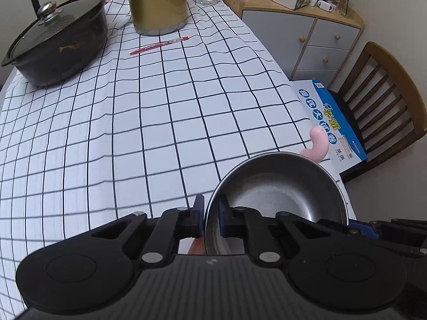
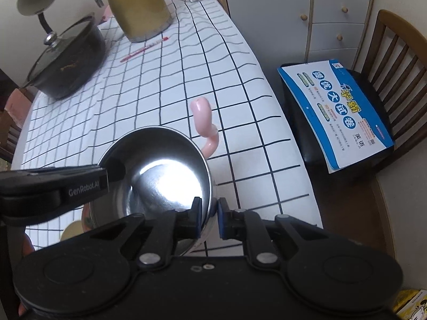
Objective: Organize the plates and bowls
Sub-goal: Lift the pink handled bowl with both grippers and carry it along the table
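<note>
A steel bowl (image 1: 277, 186) is held over the near right of the checked tablecloth (image 1: 160, 122). My left gripper (image 1: 210, 216) is shut on its left rim, one finger inside and one outside. My right gripper (image 2: 208, 218) is shut on the right rim of the same steel bowl (image 2: 160, 170). The left gripper also shows in the right wrist view (image 2: 114, 176), clamped on the bowl's far left rim. The right gripper's blue tip shows at the bowl's right edge in the left wrist view (image 1: 360, 228). Under the bowl in the right wrist view a second dish (image 2: 88, 218) peeks out.
A black lidded pot (image 1: 58, 42) stands far left, a gold kettle (image 1: 157, 2) behind, a red pen (image 1: 160, 44) before it. A pink curved object (image 2: 205, 122) lies beyond the bowl. A chair (image 2: 395, 85) with a blue booklet (image 2: 336, 112) stands right, beside a cabinet (image 1: 307, 40).
</note>
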Action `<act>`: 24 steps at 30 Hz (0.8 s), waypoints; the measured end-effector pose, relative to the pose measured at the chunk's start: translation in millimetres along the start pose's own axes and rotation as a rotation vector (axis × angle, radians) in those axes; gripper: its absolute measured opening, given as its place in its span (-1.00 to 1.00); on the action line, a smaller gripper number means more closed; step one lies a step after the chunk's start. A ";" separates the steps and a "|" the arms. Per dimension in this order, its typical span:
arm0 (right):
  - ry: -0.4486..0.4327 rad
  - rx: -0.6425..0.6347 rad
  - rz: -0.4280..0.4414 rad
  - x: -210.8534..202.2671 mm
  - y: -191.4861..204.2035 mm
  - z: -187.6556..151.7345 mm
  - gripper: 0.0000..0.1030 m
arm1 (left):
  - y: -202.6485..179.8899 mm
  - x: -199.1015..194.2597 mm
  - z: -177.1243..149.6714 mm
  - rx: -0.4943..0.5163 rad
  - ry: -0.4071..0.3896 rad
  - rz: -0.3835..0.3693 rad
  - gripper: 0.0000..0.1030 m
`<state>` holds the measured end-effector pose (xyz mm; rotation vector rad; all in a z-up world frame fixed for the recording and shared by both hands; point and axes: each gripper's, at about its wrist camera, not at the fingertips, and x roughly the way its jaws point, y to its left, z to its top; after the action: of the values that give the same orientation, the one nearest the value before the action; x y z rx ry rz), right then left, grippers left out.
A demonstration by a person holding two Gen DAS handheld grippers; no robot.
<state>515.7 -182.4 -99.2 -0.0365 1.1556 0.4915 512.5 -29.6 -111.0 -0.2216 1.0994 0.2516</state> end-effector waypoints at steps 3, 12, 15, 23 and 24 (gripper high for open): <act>-0.002 0.009 0.009 -12.7 -2.2 -6.2 -0.78 | -2.1 -16.7 -10.6 -0.001 -0.008 -0.009 -0.81; -0.042 0.014 -0.012 -58.2 2.7 -33.7 -0.80 | -6.8 -64.6 -43.4 0.015 -0.025 -0.048 -0.82; -0.050 0.012 -0.028 -74.1 7.9 -47.7 -0.81 | -6.7 -82.1 -58.6 0.031 -0.027 -0.061 -0.82; -0.068 0.031 -0.043 -109.6 26.9 -95.8 -0.81 | 2.0 -121.6 -106.3 0.060 -0.025 -0.086 -0.82; -0.068 0.030 -0.043 -113.5 29.8 -102.7 -0.81 | 2.7 -126.3 -112.8 0.066 -0.025 -0.089 -0.82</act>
<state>379.8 -224.2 -35.1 -0.0183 1.0929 0.4343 361.7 -72.3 -47.1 -0.2073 1.0685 0.1379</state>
